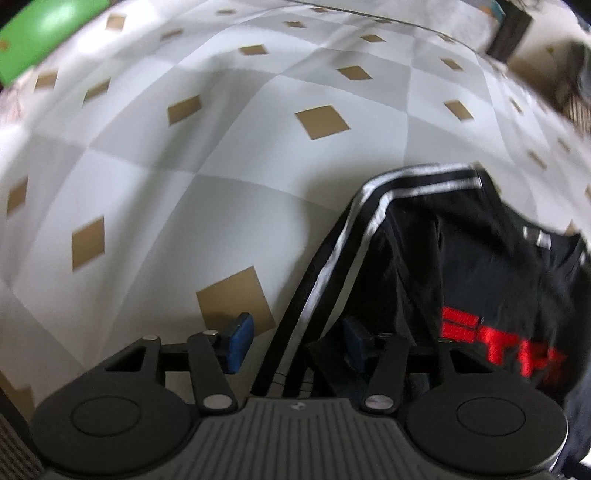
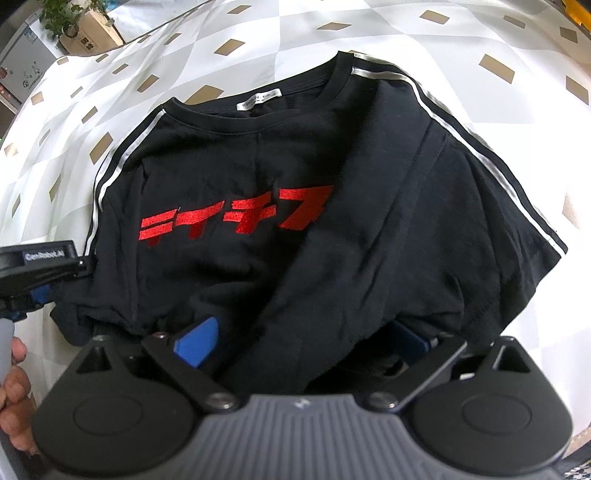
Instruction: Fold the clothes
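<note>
A black T-shirt (image 2: 295, 177) with red lettering, silver shoulder stripes and a white neck label lies front up on the checked tablecloth (image 2: 461, 33). Its near part is bunched into a thick fold. My right gripper (image 2: 303, 343) stands wide open astride that fold, its blue pads (image 2: 195, 343) clear of the cloth. In the left wrist view the shirt's striped sleeve edge (image 1: 332, 258) runs down between the fingers of my left gripper (image 1: 297, 343). That gripper is half open and its left pad (image 1: 240, 343) touches nothing. From the right wrist view, the left gripper (image 2: 37, 273) sits at the shirt's left side.
The tablecloth (image 1: 184, 184) is white and grey with tan diamonds. A green object (image 1: 33, 40) lies at its far left corner, a dark box (image 1: 509, 33) beyond its far right. A potted plant in a cardboard box (image 2: 81, 26) stands past the table. A person's hand (image 2: 14, 387) holds the left gripper.
</note>
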`<action>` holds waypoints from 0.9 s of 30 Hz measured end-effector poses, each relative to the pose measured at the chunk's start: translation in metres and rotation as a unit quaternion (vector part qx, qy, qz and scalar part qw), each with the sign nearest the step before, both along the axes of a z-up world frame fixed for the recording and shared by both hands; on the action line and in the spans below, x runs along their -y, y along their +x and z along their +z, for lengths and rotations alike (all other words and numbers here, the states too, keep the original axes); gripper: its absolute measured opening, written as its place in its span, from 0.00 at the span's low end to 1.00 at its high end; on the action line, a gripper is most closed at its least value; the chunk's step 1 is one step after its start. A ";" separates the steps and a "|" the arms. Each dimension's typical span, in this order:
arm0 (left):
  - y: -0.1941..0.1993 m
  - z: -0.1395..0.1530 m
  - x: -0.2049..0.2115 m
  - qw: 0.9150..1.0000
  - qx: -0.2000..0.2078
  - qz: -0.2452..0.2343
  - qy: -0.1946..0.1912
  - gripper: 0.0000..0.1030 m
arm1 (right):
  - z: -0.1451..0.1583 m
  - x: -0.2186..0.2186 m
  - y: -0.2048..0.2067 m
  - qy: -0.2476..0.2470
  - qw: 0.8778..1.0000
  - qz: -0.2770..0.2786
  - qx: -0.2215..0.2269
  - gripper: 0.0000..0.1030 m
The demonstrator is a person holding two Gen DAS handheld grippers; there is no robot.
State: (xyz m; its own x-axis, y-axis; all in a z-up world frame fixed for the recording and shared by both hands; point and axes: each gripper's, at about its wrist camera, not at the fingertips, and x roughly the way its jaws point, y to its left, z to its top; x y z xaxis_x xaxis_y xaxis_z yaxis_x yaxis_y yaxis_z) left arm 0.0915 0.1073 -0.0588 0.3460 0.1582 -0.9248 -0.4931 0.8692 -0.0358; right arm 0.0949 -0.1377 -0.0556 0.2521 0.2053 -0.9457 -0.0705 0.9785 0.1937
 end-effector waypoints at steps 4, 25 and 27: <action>0.006 0.001 -0.004 1.000 -0.009 -0.005 0.014 0.51 | -0.001 -0.001 -0.001 0.000 1.000 0.000 0.000 0.97; 0.075 -0.003 -0.044 0.995 -0.018 -0.023 0.097 0.63 | -0.005 -0.015 -0.008 -0.014 1.000 0.007 0.009 1.00; 0.079 -0.003 -0.048 0.995 -0.016 -0.020 0.096 0.66 | -0.005 -0.015 -0.008 -0.014 1.000 0.008 0.011 1.00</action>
State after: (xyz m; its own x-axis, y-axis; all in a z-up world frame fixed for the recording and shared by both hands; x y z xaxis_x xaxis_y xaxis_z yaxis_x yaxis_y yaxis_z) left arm 0.1707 0.1551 -0.0622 0.3273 0.3189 -0.8895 -0.4556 0.8779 0.1471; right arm 0.0870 -0.1226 -0.0605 0.2693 0.1833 -0.9455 -0.0893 0.9822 0.1650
